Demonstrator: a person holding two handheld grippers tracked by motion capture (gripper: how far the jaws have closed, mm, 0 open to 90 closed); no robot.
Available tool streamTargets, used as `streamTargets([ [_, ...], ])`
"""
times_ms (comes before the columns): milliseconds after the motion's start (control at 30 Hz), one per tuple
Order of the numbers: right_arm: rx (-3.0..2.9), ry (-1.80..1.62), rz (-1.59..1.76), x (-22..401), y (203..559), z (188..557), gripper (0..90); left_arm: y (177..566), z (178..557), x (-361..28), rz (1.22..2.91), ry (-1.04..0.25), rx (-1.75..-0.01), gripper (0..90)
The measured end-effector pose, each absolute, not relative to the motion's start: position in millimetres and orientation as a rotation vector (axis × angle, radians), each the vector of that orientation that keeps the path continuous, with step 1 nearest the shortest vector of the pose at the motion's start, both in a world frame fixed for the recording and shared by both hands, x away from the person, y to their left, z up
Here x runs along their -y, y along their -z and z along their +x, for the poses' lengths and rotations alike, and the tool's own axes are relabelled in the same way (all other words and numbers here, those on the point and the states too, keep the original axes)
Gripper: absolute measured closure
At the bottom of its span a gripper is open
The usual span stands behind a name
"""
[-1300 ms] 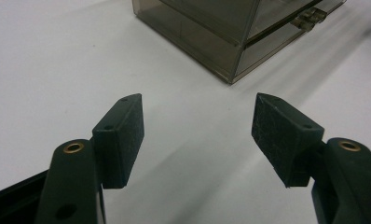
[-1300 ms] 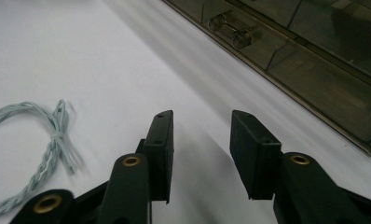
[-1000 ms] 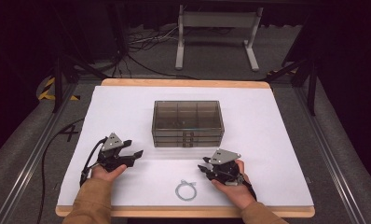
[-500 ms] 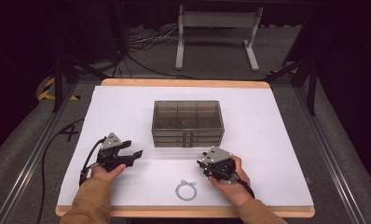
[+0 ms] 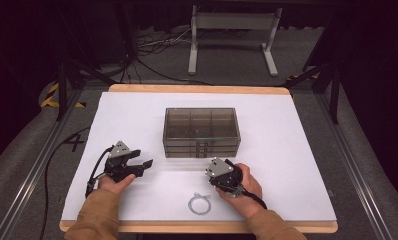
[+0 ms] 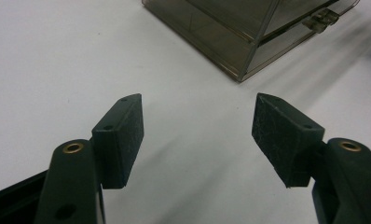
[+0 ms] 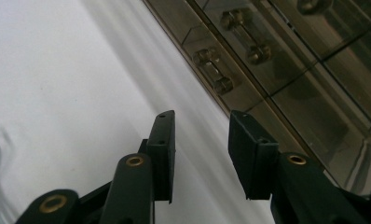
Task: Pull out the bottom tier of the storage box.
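- Smoky drawer box (image 5: 201, 131) mid-table, 3 drawers stacked, clear handles (image 7: 214, 71) on its near face.
- Right gripper (image 5: 222, 176) just before that face, jaws part-open, empty, aimed at the handles.
- Left gripper (image 5: 146, 164) wide open, empty, off the box's left corner.
- Right hand nearer.

No legible txt, labels or nos. anywhere.

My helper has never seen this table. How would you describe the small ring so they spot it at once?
On the white table, look in front of the smoky drawer box, near the front edge. The wire ring lies flat beside the right gripper; it is the one thin, silvery loop there.
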State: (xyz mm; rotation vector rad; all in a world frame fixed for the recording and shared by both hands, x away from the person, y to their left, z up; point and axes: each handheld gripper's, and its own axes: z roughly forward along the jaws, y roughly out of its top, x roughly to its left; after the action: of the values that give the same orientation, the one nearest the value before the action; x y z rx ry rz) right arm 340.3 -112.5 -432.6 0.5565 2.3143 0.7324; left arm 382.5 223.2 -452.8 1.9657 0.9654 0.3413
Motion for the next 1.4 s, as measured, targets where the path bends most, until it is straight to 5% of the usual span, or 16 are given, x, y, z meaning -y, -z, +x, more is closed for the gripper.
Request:
streamTargets([
  [1400, -2.109, -0.328, 0.276, 60.4, 443.7, 335.9, 67.2, 453.8, 381.4, -221.2, 1.995, -0.357, -0.962, 34.6],
])
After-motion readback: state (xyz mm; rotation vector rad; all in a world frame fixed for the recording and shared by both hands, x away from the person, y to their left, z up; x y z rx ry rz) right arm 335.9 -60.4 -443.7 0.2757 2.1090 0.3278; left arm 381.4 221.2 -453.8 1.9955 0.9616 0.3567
